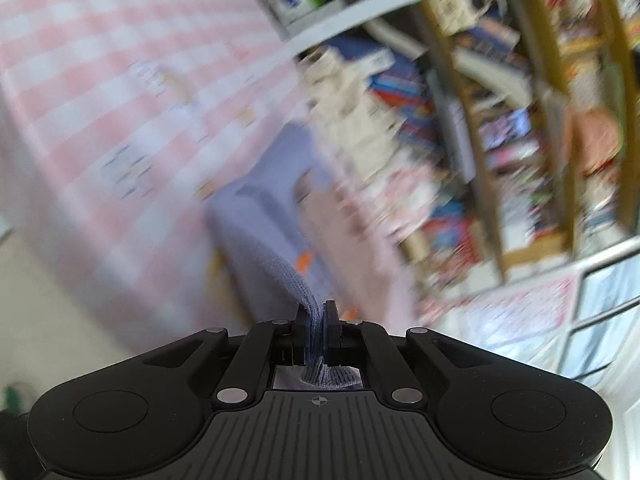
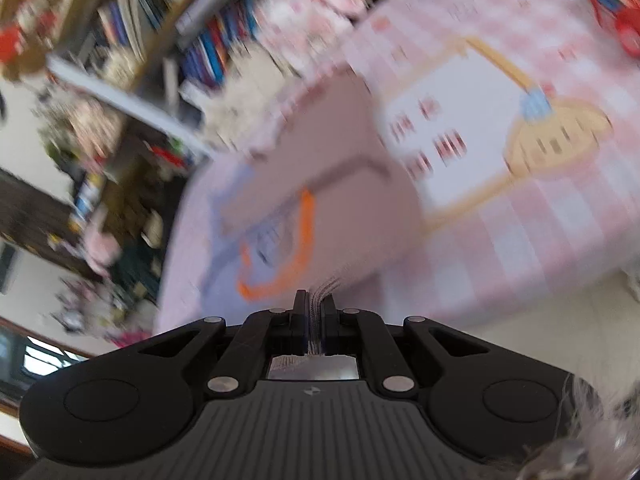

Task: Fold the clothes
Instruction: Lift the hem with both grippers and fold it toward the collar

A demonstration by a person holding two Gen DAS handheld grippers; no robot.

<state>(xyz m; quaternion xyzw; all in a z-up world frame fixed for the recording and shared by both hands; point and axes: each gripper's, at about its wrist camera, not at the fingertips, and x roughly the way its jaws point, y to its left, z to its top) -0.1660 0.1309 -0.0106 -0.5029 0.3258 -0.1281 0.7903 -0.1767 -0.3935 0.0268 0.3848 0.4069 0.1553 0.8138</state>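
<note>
Above the pink checked bed, both grippers pinch one piece of clothing. Left gripper is closed tight on its blue knit edge. Right gripper is closed tight on the pink side with orange trim. Shelves stand beside the bed, all blurry.

A bed carries everything, covered by a pink-and-white checked sheet printed with a white panel in a tan border and a tan basket-like figure. A knit garment, grey-blue with pink and an orange trim, lies on the sheet near the bed's edge. Both views are blurred, so finer detail on the sheet cannot be made out.
</note>
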